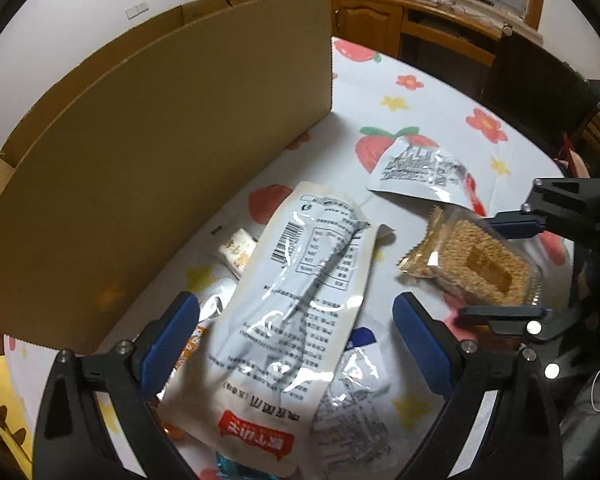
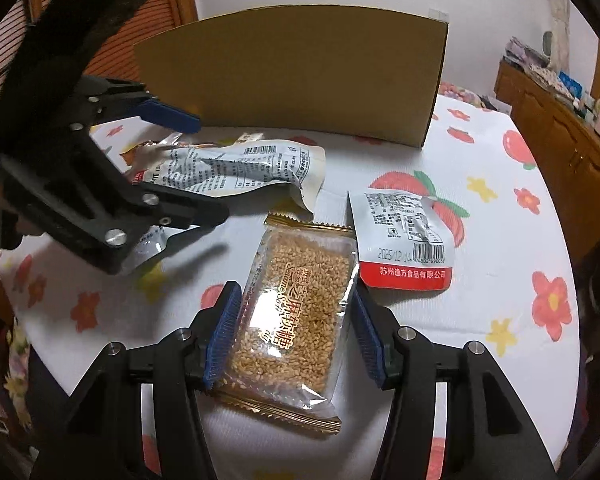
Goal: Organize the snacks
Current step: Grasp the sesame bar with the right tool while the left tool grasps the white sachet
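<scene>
A clear pack of sesame candy (image 2: 292,316) lies between the fingers of my right gripper (image 2: 294,330). The blue pads stand close on both its sides, and grip cannot be told. It also shows in the left wrist view (image 1: 476,264). My left gripper (image 1: 296,344) is open above a long white snack pouch (image 1: 300,312), which lies on a pile of other packets. That pouch shows in the right wrist view (image 2: 244,168). A small white and red pouch (image 2: 408,240) lies to the right. A cardboard box (image 1: 160,168) stands behind.
The table wears a white cloth with strawberries and flowers (image 2: 500,184). A wooden cabinet (image 2: 560,140) with clutter stands along the far right wall. The box wall (image 2: 292,76) rises at the back of the table.
</scene>
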The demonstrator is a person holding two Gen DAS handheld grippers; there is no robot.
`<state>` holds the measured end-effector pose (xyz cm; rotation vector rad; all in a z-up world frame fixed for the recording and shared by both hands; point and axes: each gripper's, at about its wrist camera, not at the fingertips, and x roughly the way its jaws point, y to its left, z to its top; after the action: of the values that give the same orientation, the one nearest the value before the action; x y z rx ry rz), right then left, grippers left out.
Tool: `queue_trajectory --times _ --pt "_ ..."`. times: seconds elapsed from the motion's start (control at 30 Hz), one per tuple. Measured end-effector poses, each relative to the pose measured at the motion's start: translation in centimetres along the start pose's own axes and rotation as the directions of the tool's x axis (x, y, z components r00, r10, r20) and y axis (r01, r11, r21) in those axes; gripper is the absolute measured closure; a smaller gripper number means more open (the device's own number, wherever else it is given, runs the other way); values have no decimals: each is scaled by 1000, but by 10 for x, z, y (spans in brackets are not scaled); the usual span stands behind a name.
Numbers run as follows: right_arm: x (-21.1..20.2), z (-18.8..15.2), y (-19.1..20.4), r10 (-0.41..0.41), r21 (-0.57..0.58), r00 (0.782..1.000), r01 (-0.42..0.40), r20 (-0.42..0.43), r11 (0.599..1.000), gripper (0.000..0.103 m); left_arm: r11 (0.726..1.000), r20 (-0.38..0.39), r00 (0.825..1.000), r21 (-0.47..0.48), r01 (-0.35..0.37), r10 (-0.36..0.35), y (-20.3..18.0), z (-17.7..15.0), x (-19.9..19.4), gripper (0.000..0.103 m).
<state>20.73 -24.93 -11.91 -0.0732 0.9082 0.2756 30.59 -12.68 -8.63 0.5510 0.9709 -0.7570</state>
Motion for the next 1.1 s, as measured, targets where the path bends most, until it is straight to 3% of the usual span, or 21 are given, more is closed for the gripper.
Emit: queue_trajectory --times 0.2,0.37,0.43,0.6,0.77,0.9,1.0,1.1 --pt "-1 -1 -2 13 8 1000 -13 12 1000 48 1000 -60 998 7 -23 23 -1 5 18 5" --pt "-1 -1 -1 18 6 1000 -18 17 1000 48 1000 -60 998 -28 1 -3 4 7 22 8" --pt "-1 -2 -2 19 4 1000 -20 19 1000 48 998 -47 998 -49 37 -39 7 5 19 27" --pt "-1 -1 0 13 -1 1000 -13 13 1000 47 1000 -40 999 -19 22 -23 1 -2 8 44" --pt "2 4 1 1 -11 1000 -1 -1 1000 45 999 -4 1000 -42 6 -6 2 -12 -4 49" --pt "4 4 3 -14 -19 1000 14 -6 1000 46 993 63 998 -114 19 -11 12 -17 -15 50" --pt "3 3 4 -41 -27 999 41 -2 999 57 987 114 993 -157 42 -24 16 -22 -27 50" --pt "2 2 0 -28 -16 1000 28 -1 999 61 984 153 988 -173 41 -14 14 -27 -41 50"
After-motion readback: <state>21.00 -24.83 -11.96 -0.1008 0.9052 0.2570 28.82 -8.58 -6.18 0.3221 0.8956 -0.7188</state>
